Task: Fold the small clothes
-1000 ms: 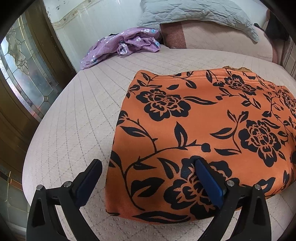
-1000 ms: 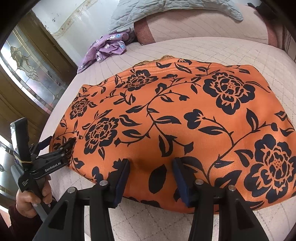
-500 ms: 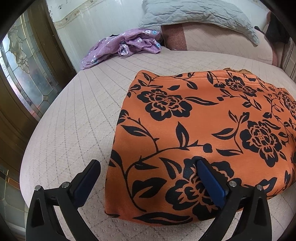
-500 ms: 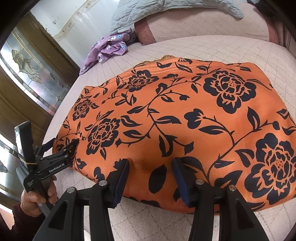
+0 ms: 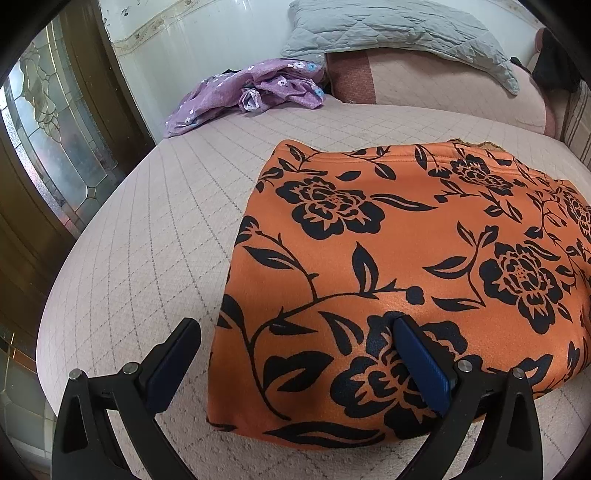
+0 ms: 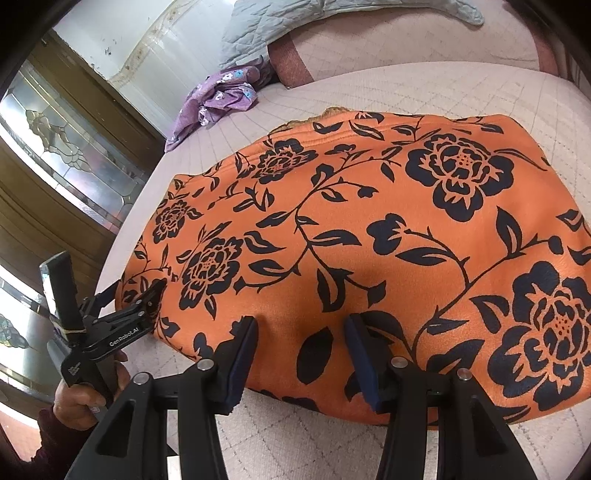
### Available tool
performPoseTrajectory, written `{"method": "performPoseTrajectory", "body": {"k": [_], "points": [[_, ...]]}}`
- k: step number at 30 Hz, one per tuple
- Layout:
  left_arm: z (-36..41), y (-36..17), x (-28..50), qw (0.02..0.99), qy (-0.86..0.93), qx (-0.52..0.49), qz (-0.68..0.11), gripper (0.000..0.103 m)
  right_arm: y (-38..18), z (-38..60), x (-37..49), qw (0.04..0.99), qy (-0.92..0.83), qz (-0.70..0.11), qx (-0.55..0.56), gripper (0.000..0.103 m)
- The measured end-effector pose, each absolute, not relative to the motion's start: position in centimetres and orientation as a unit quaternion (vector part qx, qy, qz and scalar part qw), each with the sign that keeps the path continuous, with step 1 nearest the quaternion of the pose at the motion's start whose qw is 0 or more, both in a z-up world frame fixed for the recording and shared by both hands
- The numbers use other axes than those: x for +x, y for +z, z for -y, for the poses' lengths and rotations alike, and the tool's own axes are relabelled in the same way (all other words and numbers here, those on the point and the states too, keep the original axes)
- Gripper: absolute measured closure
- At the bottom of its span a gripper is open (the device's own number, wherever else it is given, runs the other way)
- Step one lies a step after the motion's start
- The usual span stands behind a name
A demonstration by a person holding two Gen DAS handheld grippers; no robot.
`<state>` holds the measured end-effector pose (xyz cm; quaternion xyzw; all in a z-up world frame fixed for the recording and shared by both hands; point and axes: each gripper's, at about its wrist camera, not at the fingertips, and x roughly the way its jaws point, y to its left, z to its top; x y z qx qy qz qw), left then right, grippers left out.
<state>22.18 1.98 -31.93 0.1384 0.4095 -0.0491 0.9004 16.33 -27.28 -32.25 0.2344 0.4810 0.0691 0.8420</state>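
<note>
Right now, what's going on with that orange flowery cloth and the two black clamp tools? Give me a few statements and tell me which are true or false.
1. The orange floral garment lies spread on the quilted bed. True.
2. The left gripper is clamped shut on the cloth. False: its fingers stand wide apart, straddling the garment's near left corner.
3. A purple flowered garment lies crumpled near the far edge of the bed. True.
4. The right gripper is lifting the cloth off the bed. False: it is open at the near edge, and the cloth lies flat.
5. A grey pillow sits at the head of the bed. True.
</note>
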Motion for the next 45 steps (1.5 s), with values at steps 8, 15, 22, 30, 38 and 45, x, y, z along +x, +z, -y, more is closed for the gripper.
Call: {"method": "performPoseTrajectory", "body": {"k": [8, 15, 22, 30, 38, 45], "points": [[-2.0, -32.1, 22.1, 0.9, -0.046, 0.13, -0.413, 0.0, -32.3, 27.6, 16.1, 0.838, 0.075, -0.482, 0.245, 0.049], [-3.3, -31.8, 23.4, 0.88, -0.038, 0.056, -0.47, 0.0, -32.2, 28.0, 15.6, 0.839, 0.08, -0.474, 0.256, 0.049], [-0.6, -27.0, 21.0, 0.909, -0.076, 0.079, -0.402, 0.0, -30.3, 31.5, 11.2, 0.837, 0.04, -0.424, 0.344, 0.032], [3.0, -28.0, 20.3, 0.894, -0.097, 0.124, -0.419, 0.0, -31.4, 37.2, 3.4, 0.792, -0.032, -0.357, 0.494, 0.03], [4.3, -31.2, 21.5, 0.866, -0.09, 0.149, -0.468, 0.0, -34.9, 39.8, 4.4, 0.745, -0.071, -0.347, 0.566, 0.03], [2.9, -29.3, 23.4, 0.874, -0.088, 0.128, -0.461, 0.0, -35.9, 41.6, 6.7, 0.739, -0.104, -0.296, 0.596, 0.033]]}}
